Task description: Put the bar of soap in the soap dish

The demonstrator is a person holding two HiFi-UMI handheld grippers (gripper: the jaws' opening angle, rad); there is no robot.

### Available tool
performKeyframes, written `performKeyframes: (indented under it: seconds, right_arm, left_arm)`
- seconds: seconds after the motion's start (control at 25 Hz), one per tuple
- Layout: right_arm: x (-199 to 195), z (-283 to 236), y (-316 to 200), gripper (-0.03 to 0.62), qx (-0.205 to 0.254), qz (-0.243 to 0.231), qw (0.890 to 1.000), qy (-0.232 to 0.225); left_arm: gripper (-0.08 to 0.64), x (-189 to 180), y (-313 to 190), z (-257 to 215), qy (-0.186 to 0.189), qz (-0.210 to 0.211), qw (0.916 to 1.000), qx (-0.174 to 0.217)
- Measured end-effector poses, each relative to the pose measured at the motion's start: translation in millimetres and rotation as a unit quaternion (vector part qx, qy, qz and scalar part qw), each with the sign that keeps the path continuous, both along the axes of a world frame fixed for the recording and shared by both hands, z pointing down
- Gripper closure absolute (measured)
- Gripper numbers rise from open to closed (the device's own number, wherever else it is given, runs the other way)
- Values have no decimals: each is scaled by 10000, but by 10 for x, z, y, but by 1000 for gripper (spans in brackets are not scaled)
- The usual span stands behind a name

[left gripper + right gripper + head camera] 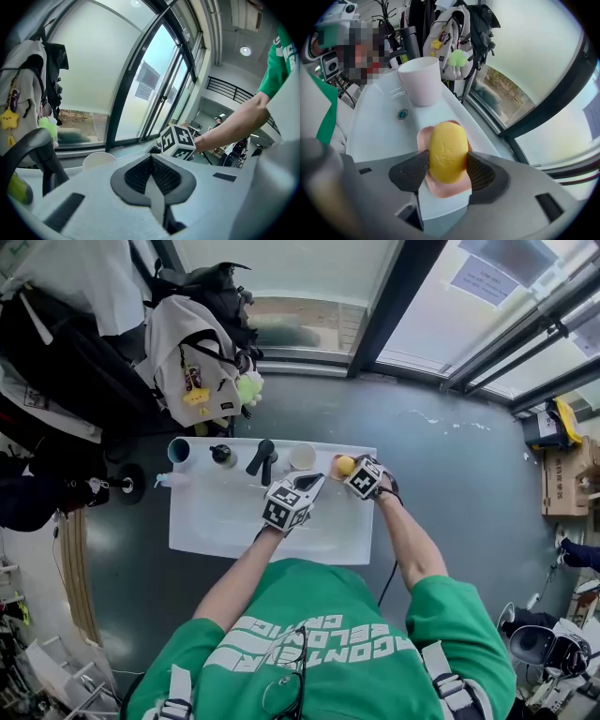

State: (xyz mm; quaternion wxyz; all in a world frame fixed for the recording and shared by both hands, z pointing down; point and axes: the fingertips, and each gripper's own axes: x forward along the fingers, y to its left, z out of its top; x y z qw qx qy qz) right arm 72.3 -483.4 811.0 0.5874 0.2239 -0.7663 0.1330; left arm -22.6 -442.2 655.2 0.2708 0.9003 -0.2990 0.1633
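Note:
A yellow oval bar of soap (447, 152) sits between the pads of my right gripper (446, 168), which is shut on it. Right beneath it lies the pink soap dish (440, 187) on the sink's back right rim; whether the bar touches the dish I cannot tell. In the head view the soap (345, 466) shows as a yellow spot beside the right gripper (354, 472), over the dish at the white sink's (216, 521) far right corner. My left gripper (314, 486) hovers over the basin; its view shows the left gripper (151, 176) with pads pressed together, holding nothing.
Along the sink's back edge stand a white cup (302, 457), a black faucet (263, 459), a dark bottle (222, 455) and a blue cup (178, 450). A drain (401, 114) sits in the basin. Backpacks (192, 362) hang behind; glass windows lie beyond.

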Motion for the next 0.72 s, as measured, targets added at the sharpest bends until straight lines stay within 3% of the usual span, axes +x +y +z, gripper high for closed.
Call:
performKeyframes:
  seconds: [0.36,0.72]
  right_arm:
    - [17,-15,11,347,39,-113,9998,149]
    - [35,-260,-37,348,346,236,9989,-194]
  left_arm:
    - [551,-12,47,15,-2,13,10000,-58]
    - [551,-24,69,-25,12,-13,10000,39]
